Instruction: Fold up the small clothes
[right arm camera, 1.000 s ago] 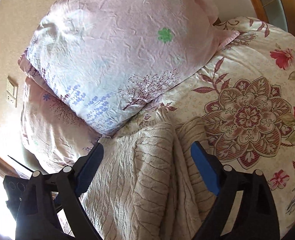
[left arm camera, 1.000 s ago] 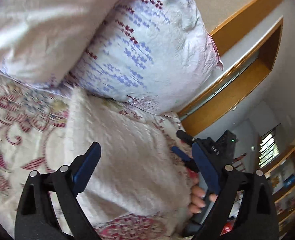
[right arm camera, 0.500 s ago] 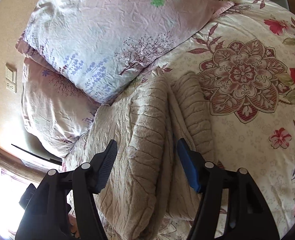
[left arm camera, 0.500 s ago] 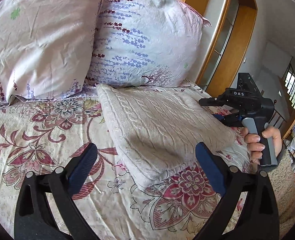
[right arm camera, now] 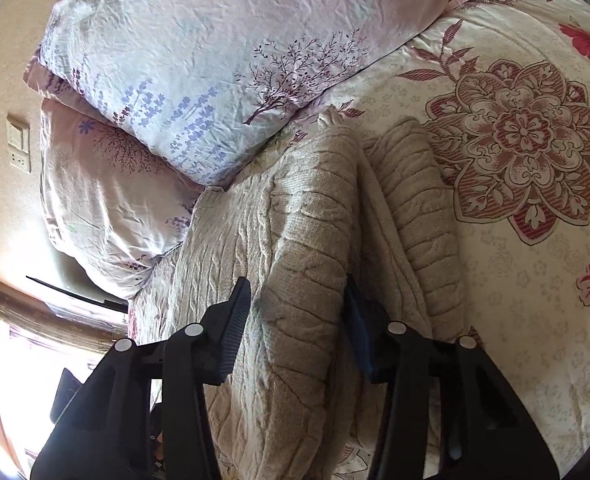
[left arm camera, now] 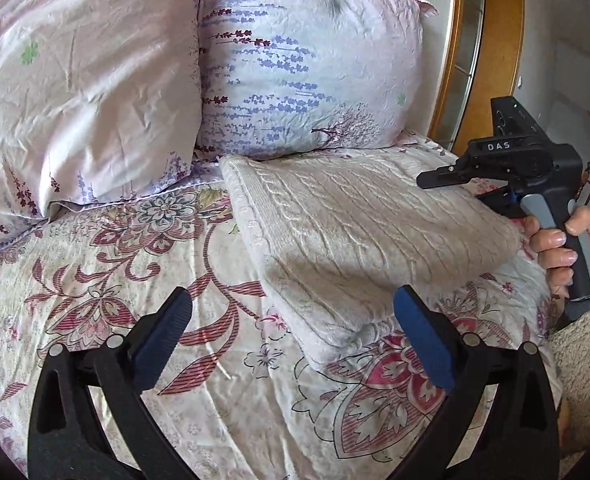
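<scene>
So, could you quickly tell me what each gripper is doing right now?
Left gripper: open, empty.
Right gripper: closing around a fold of the sweater.

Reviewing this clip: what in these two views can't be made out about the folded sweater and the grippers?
- Left wrist view: right hand-held gripper fingertips, hidden behind the folded beige cable-knit sweater.
- Right wrist view: whether the closing pads press the sweater's fold; knit bulges over them.
- Right wrist view: sweater's near end, cut off by the bottom edge.
- Left wrist view: sweater's underside on the floral bedspread, hidden by its own layers.
</scene>
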A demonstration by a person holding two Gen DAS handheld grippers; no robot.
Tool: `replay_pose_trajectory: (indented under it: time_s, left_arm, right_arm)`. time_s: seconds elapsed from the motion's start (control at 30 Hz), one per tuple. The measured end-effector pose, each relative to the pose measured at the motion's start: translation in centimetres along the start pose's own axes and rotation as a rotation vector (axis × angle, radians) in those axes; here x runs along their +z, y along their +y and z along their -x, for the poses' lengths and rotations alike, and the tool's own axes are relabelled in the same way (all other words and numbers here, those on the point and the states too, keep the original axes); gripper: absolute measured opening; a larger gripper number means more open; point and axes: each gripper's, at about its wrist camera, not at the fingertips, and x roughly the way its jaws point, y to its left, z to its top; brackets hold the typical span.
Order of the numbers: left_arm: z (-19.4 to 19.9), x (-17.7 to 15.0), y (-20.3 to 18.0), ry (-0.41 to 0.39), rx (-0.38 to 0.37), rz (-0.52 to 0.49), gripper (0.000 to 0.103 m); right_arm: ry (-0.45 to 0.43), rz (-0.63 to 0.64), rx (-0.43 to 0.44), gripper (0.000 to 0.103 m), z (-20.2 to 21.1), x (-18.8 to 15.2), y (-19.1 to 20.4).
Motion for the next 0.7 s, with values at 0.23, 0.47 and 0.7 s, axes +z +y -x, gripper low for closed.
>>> replay_pose_trajectory:
  time_s: [0.23,0.47,0.7]
  left_arm:
    - [-0.7,-0.3,-0.8,0.023,0.115,-0.042,0.101]
    - [-0.5,-0.3,-1.2,0.016,0.13,-0.063,0.101]
    - [-0.3,-0.1,-0.8,0.014,0.092,-0.039,0.101]
  right_arm:
    - [-0.023,-0.03,0.039,0.022,-0.6,0.6,-1.0]
    - [-0.108,0.079,-0.024,0.015,0.9,0.6,1.7]
    - [-0.222,0.133,-0.084,0.01,4.0,2.8,3.5]
